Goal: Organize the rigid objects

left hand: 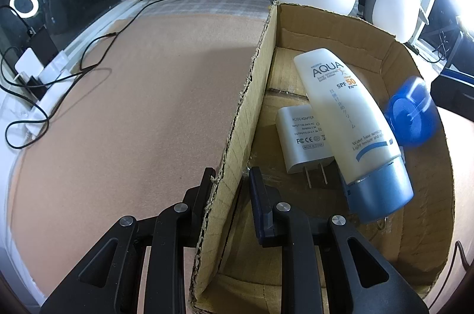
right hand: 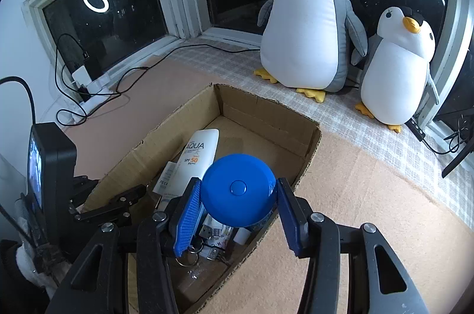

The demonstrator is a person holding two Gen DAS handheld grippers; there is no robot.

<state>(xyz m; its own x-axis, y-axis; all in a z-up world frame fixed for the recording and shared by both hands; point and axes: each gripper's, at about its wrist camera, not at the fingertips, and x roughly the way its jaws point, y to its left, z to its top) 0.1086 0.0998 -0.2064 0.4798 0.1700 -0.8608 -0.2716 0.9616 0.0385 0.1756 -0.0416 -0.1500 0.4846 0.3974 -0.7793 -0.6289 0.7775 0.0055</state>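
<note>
A cardboard box [left hand: 355,26] [right hand: 266,109] stands on the tan surface. Inside lie a white AQUA sunscreen tube [left hand: 349,118] [right hand: 197,160] with a blue cap and a white AC adapter [left hand: 302,139] [right hand: 166,177]. My left gripper [left hand: 229,177] straddles the box's left wall [left hand: 243,118], one finger on each side, shut on it. My right gripper [right hand: 237,195] holds a round blue disc-shaped object [right hand: 237,189] above the box; the object shows blurred in the left wrist view [left hand: 411,115]. Small USB plugs and a key ring [right hand: 207,243] lie below it.
Two plush penguins [right hand: 305,26] [right hand: 400,65] stand on the checked cloth by the window behind the box. A power strip with plugs and black cables [right hand: 86,89] [left hand: 38,77] lies at the left along the window sill.
</note>
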